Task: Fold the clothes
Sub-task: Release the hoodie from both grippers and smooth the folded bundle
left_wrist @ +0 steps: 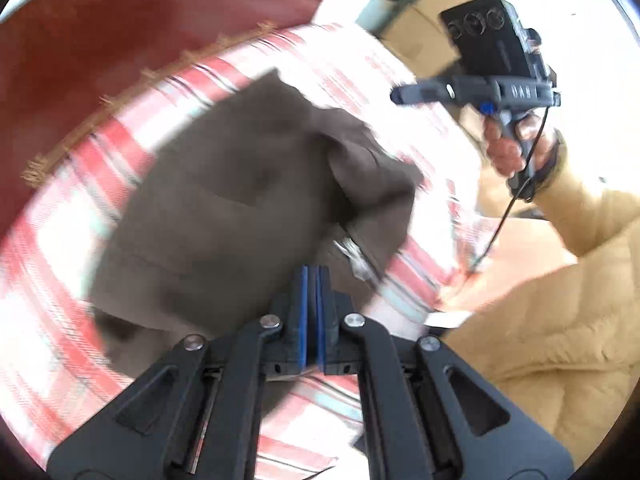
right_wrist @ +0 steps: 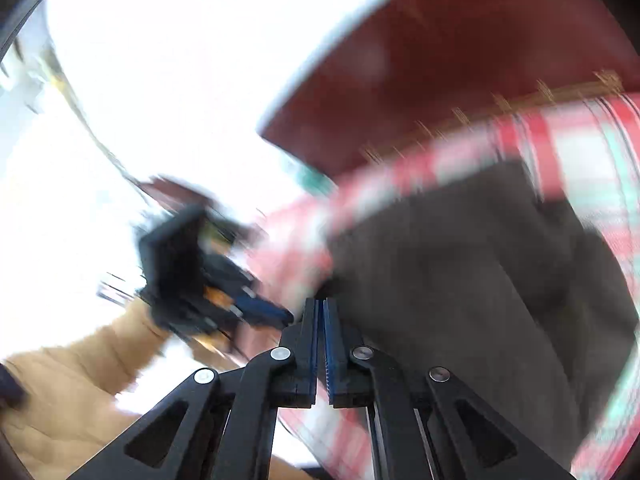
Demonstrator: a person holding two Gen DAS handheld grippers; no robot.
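- Two grippers are in view, both with jaws pressed together and no cloth visible between the blue pads: the left gripper [left_wrist: 311,276] and the right gripper [right_wrist: 320,312].
- Brown garment [left_wrist: 240,208] lies loosely bunched on the plaid blanket [left_wrist: 80,216], toward the fringed edge that meets the red floor [left_wrist: 120,32]. One portion is turned over on itself at the side nearest the person; a small pale tag shows at that fold.
- Right gripper, seen from the left wrist view, is held above the blanket's far corner, well apart from the garment, by a bare hand [left_wrist: 512,148].
- Both views are heavily motion-blurred; fine creases and hems cannot be judged.
- Risk: clenched jaws brought down onto the cloth would push or drag it rather than take it, worsening the bunching.
- Risk: the fold as it lies looks uneven; pressing it flat now would likely set a crooked crease.
- Risk: the garment sits close to the fringed edge; a hard tug could carry it off the blanket onto the floor.
- Risk: the dangling cable [left_wrist: 500,224] under the right gripper could snag cloth during a low pass.
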